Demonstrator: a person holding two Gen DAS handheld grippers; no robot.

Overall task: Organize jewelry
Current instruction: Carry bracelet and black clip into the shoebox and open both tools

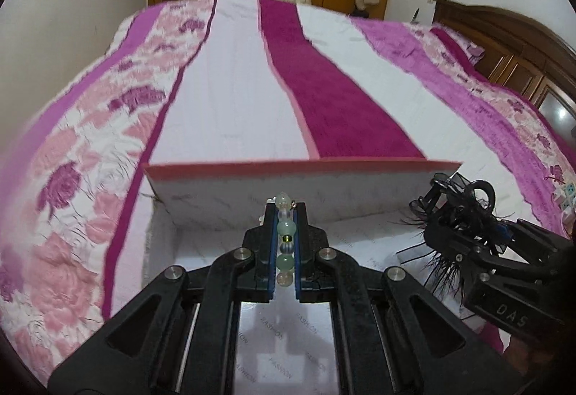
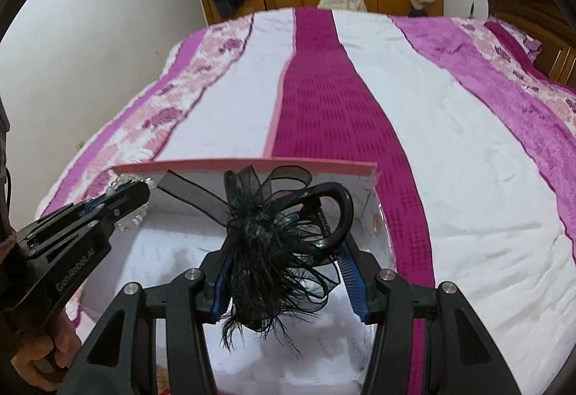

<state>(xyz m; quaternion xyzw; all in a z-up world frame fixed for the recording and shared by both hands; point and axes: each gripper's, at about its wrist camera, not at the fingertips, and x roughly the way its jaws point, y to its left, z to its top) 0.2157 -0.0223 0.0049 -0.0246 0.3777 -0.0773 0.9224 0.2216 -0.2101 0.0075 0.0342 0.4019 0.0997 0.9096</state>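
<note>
Notably, box lining point(image 1: 273, 323) reads "FASHION"; left tongs point(image 2: 124, 202) read "GenRobot.AI"

We see glossy glass-like beads on the bracelet point(image 1: 286, 240), matt feathers and sheer gauze on the hair clip point(image 2: 273, 225), and the quilted cloth bedspread point(image 2: 432, 143).
</note>
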